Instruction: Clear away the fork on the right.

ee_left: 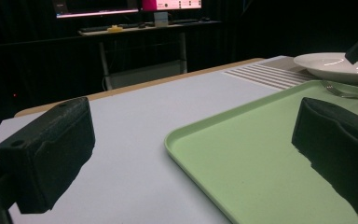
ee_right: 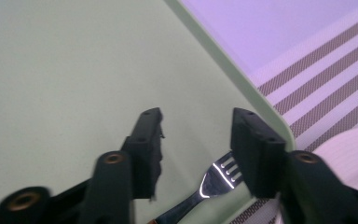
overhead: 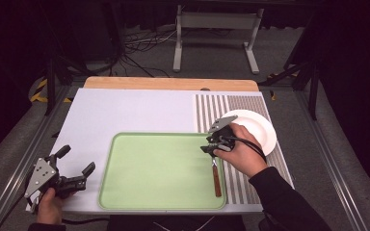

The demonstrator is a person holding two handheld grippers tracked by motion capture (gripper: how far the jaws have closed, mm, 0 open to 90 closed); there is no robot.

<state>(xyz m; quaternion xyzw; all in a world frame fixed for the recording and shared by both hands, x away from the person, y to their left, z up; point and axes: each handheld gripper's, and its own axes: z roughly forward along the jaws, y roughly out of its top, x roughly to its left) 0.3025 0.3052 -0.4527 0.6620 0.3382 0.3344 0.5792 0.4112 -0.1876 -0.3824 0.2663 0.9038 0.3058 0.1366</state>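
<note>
A fork (overhead: 216, 175) with a brown handle lies along the right side of the green tray (overhead: 159, 173), tines toward the far edge. My right gripper (overhead: 209, 149) hovers just above the fork's head. In the right gripper view its jaws (ee_right: 196, 116) stand apart, and the fork's tines (ee_right: 221, 170) lie on the tray (ee_right: 74, 70) below the gap, untouched by either pad. My left gripper (overhead: 77, 160) rests at the table's near left corner, open and empty (ee_left: 193, 154), pointing across the tray (ee_left: 261, 163).
A white plate (overhead: 257, 127) sits on the striped mat (overhead: 231, 103) right of the tray, close behind my right hand. It also appears as a plate (ee_left: 331, 63) in the left gripper view. A wooden edge runs along the table's far side.
</note>
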